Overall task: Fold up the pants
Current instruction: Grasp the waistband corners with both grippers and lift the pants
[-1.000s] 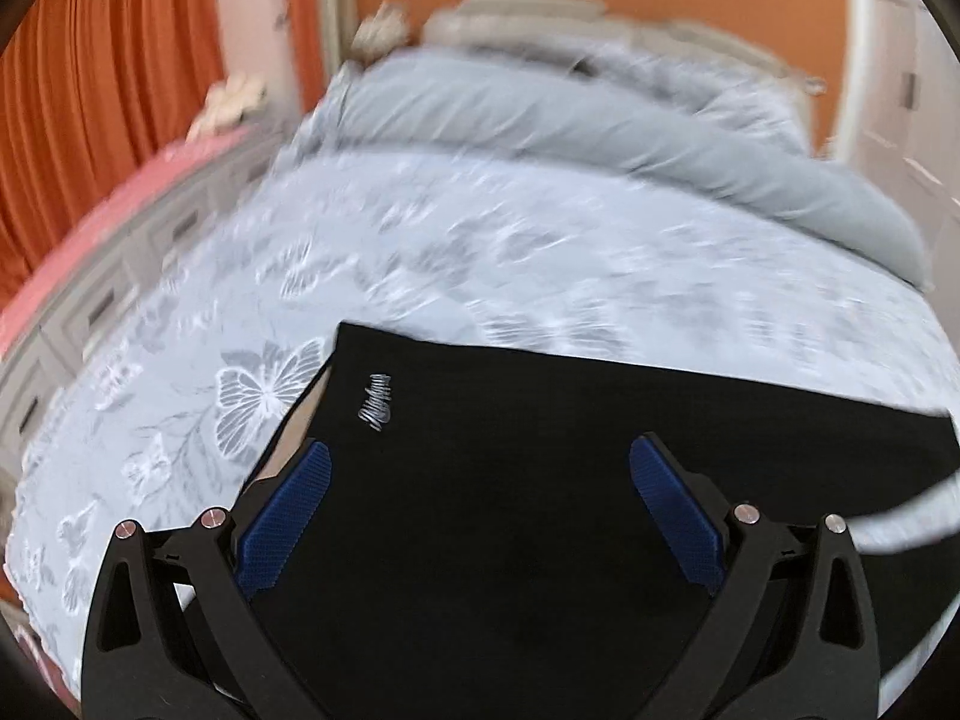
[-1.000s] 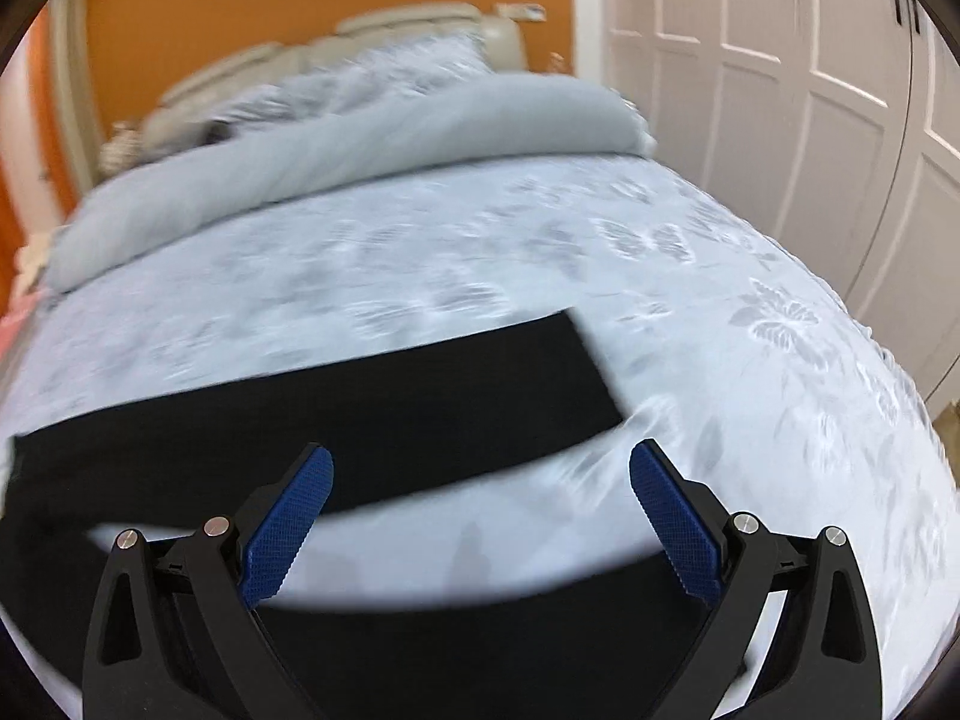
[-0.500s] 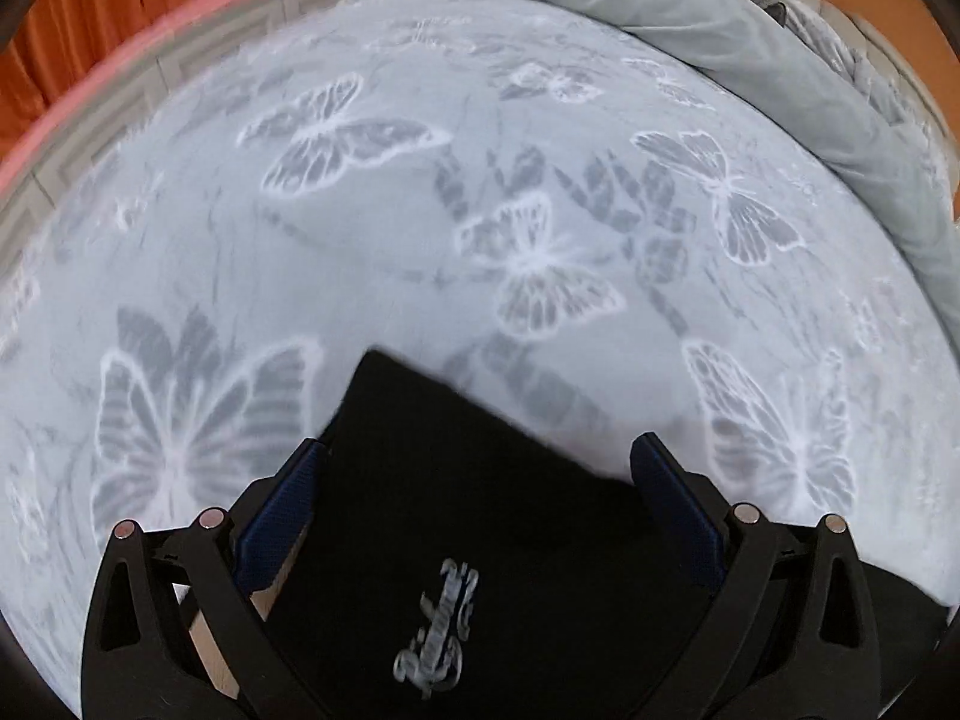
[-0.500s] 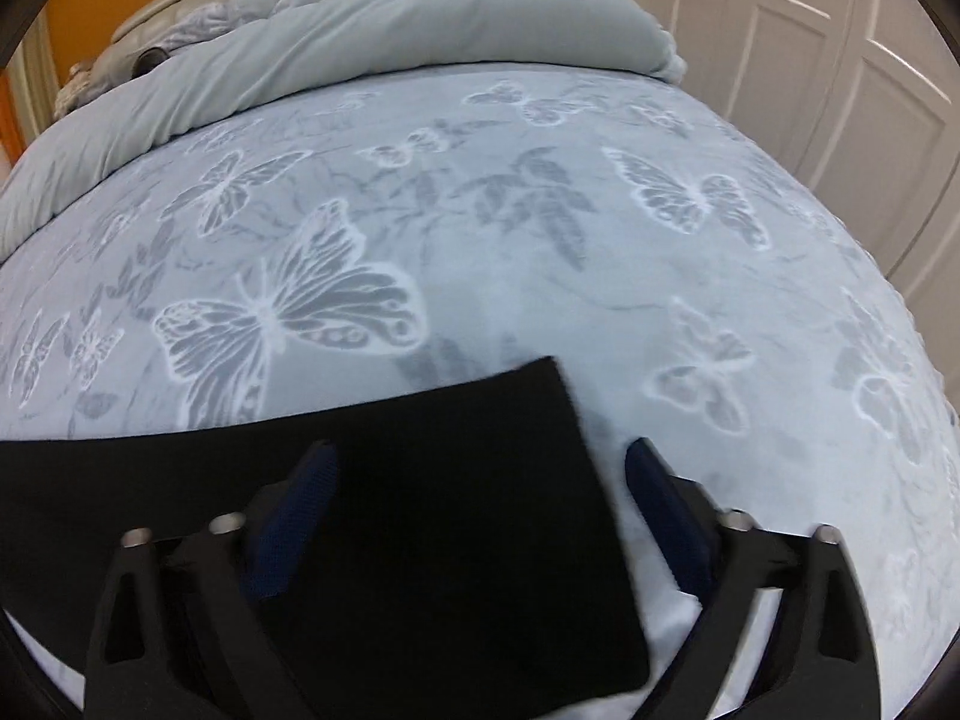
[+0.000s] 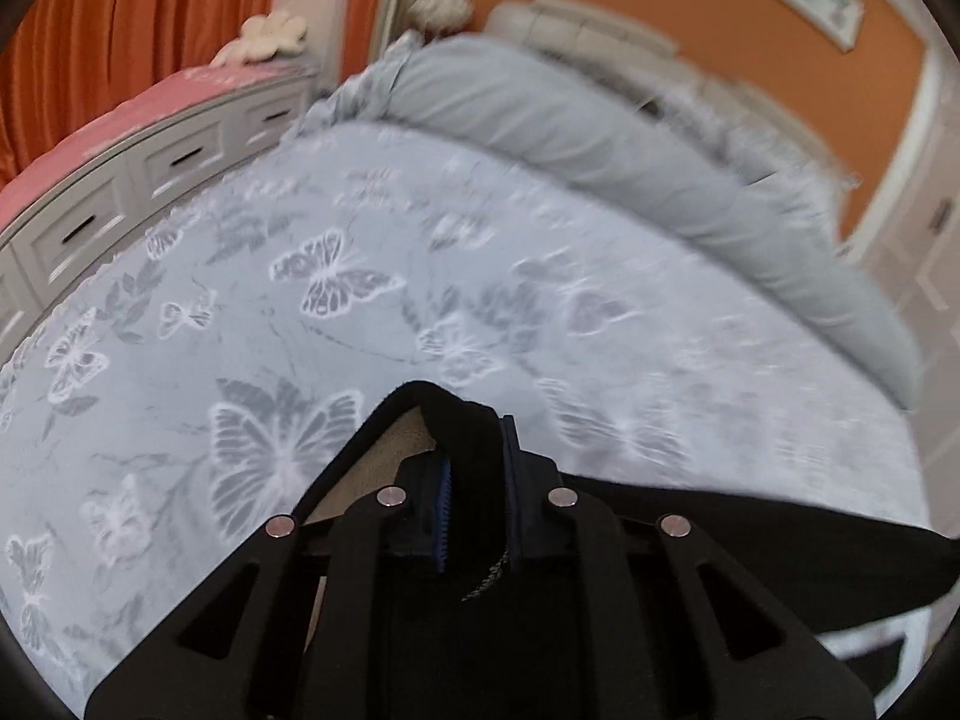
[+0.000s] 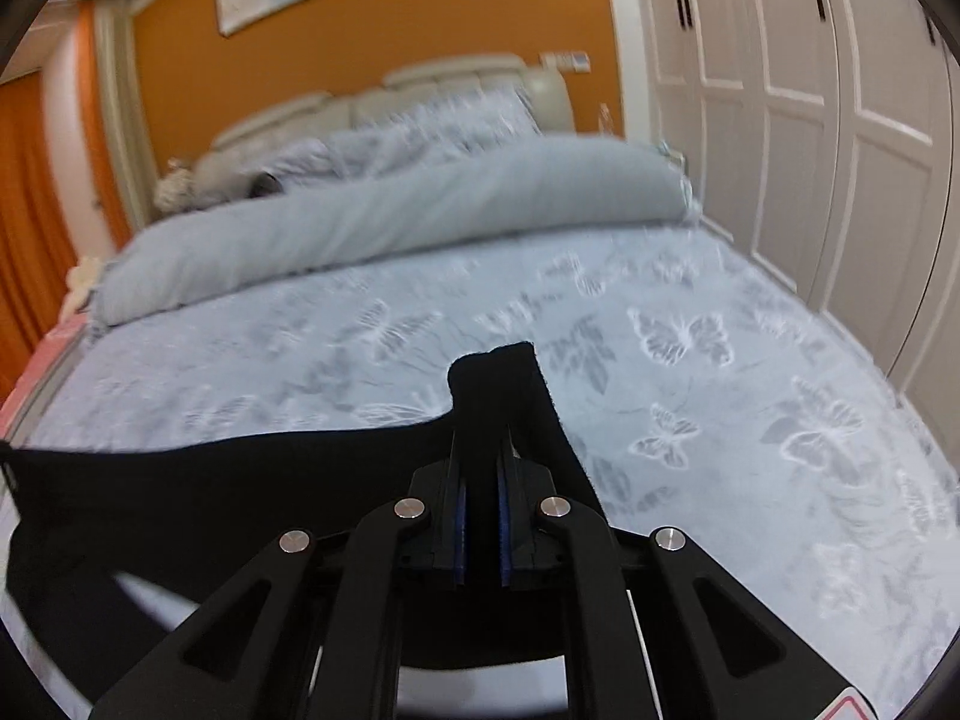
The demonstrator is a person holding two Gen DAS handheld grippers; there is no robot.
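Observation:
Black pants lie stretched across the butterfly-print bed sheet. My left gripper is shut on one corner of the pants, at the waist end with a tan inner lining showing, and holds it raised off the sheet. My right gripper is shut on the other far corner of the pants, the leg end, also raised. The black cloth hangs between the two grippers. Fabric bunches up above each pair of blue pads.
A rolled grey duvet and pillows lie at the head of the bed. White drawers with a pink top and orange curtains stand to the left. White wardrobe doors stand to the right.
Both grippers have closed on the far corners of the pants and lifted them. Half a second ago both were open over the flat corners.

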